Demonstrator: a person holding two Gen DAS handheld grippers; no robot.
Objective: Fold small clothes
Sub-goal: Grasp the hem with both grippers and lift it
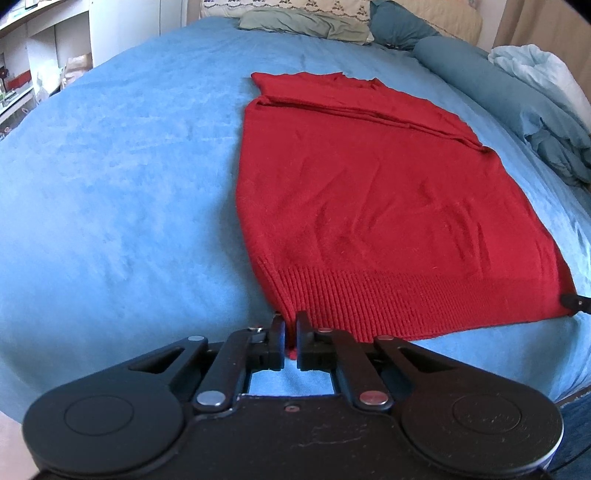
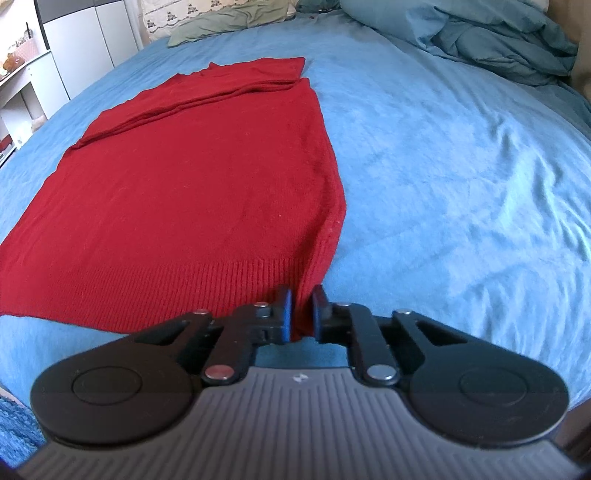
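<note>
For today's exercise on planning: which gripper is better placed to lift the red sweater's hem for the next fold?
Neither alone. The left gripper pinches the sweater's left hem corner, the right gripper the right corner; likely both lift together.

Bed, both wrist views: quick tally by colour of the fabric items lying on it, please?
Red: 1, the red sweater, flat, each near hem corner pinched by the left gripper and right gripper.
Blue or teal: 2, the bolster and crumpled duvet.
Green: 1, the green pillow.
Cream patterned: 1, the cream pillow.
Total: 5, on the blue bedspread.
</note>
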